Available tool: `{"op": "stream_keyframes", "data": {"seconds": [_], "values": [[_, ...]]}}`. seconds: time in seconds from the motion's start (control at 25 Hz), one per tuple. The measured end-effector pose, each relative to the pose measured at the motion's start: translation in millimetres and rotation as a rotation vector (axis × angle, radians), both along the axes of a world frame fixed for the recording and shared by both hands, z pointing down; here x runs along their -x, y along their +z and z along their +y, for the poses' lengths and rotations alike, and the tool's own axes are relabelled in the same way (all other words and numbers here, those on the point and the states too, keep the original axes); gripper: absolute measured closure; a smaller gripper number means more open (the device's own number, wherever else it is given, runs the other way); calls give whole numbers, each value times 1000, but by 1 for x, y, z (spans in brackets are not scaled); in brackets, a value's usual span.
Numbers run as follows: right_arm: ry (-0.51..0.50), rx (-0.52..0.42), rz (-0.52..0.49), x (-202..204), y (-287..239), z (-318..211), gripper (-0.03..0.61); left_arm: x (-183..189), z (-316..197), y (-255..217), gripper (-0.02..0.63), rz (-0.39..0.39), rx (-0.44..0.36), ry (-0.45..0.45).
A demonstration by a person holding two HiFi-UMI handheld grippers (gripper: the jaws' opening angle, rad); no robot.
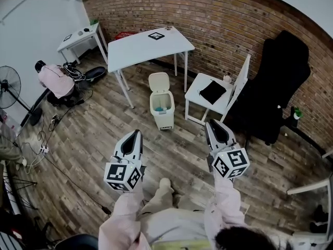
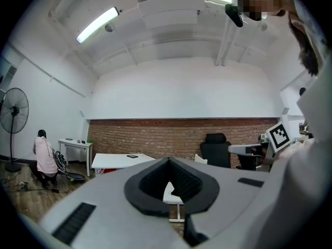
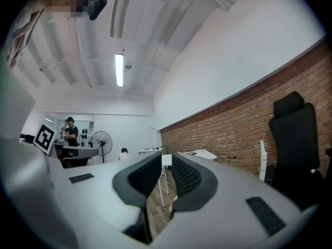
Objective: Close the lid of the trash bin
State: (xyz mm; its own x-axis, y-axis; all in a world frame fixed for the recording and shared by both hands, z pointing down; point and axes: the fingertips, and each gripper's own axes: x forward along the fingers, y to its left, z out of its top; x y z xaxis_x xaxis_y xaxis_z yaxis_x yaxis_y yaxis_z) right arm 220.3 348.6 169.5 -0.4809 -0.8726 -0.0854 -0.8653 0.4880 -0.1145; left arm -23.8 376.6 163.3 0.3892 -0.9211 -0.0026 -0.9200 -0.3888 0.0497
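Trash bin [image 1: 162, 110] on the wood floor between white table [image 1: 140, 48] and small side table [image 1: 200, 95]; lid [image 1: 159, 81] upright, open. Closing not yet begun. Left gripper [image 1: 136, 133] jaws together, empty; right gripper [image 1: 212, 124] jaws slightly apart, empty. Both well apart from the bin.

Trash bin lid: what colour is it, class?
The lid is cream-white, matching the bin; it shows best in the head view.

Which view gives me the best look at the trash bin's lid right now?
The head view. The lid stands raised behind the open trash bin, fully visible from above. In neither gripper view can I make out the lid: they show mostly walls, ceiling, furniture and their own jaws.
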Motion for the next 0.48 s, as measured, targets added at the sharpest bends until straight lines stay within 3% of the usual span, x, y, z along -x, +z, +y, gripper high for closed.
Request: {"op": "stream_keyframes", "data": {"seconds": [0.48], "values": [[-6,68,-13,16,26,-48,452,15,-45,23,621,3,59,-5]]}}
